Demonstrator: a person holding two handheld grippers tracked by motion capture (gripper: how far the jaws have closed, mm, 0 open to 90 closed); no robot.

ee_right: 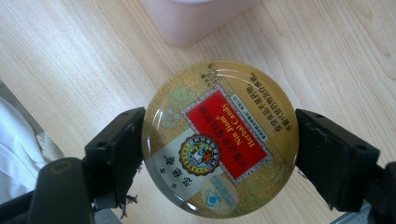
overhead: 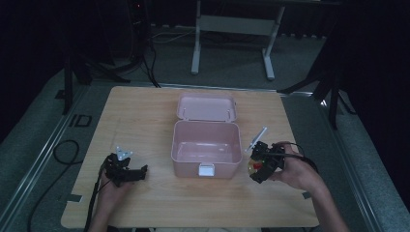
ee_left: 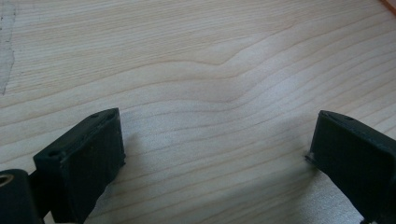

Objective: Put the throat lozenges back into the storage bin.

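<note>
A pink plastic box [overhead: 207, 149] stands open in the middle of the wooden table [overhead: 145, 108], its lid [overhead: 206, 107] folded back behind it. My right gripper [overhead: 255, 166] is just right of the box and is shut on a round gold candy tin [ee_right: 219, 138] with a red label; the tin [overhead: 253, 166] is clamped by its rim between both jaws, above the wood. My left gripper [overhead: 143, 172] rests low over the table left of the box, open, with bare wood [ee_left: 219, 116] between its jaws.
The box's white front latch [overhead: 206, 169] faces the near edge. A corner of the pink box [ee_right: 196, 18] lies just ahead of the tin. Cables trail off the table's left side [overhead: 63, 154]. A metal stand [overhead: 232, 29] is beyond the far edge.
</note>
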